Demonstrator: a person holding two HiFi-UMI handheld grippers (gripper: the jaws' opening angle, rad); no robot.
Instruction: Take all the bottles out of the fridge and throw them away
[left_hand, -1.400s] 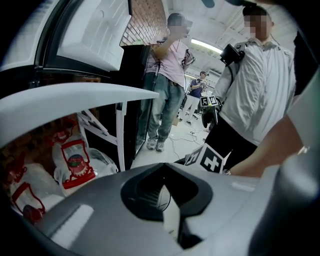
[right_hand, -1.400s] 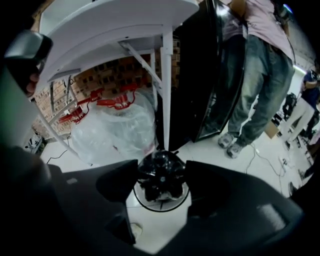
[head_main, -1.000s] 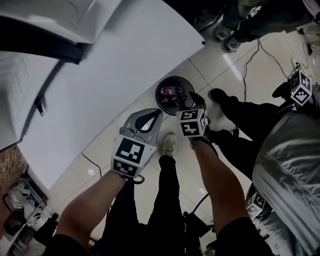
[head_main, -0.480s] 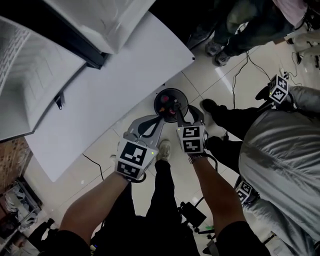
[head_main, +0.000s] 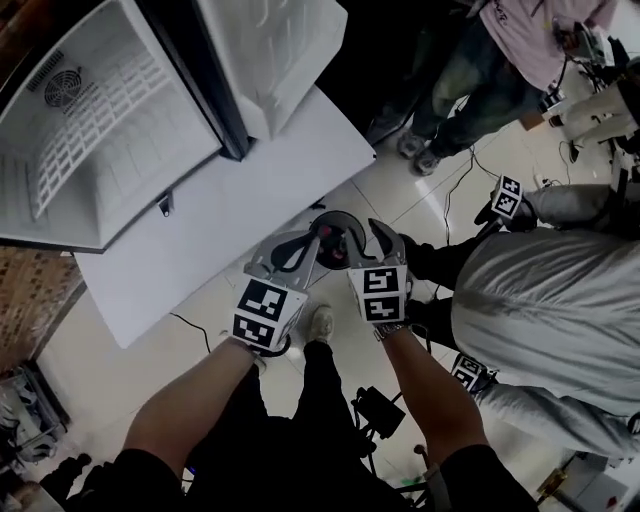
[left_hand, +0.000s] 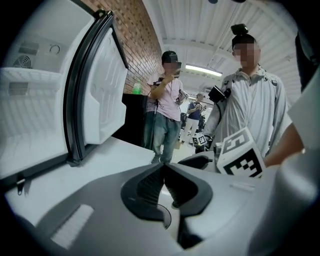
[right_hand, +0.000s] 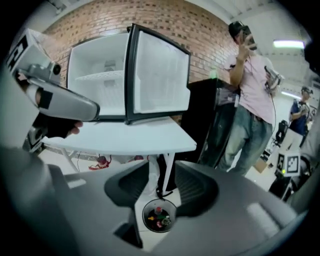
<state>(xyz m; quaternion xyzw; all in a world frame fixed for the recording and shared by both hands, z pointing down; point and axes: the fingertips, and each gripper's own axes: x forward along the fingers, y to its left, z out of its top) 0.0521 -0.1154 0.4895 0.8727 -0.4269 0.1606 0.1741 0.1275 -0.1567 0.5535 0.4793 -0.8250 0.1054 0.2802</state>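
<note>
We see the open fridge (head_main: 110, 130) standing on the white table (head_main: 230, 210), with the round bin (right_hand: 145, 220) on the floor below. Our right gripper (right_hand: 160, 172) gapes halfway, gripping nothing. Our left gripper (left_hand: 162, 169) has its tips together, empty. The bottles (right_hand: 158, 217) lie in the bin.

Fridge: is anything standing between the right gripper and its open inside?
Nothing visible. The fridge has its door swung open, and the empty right gripper faces it across the table.
</note>
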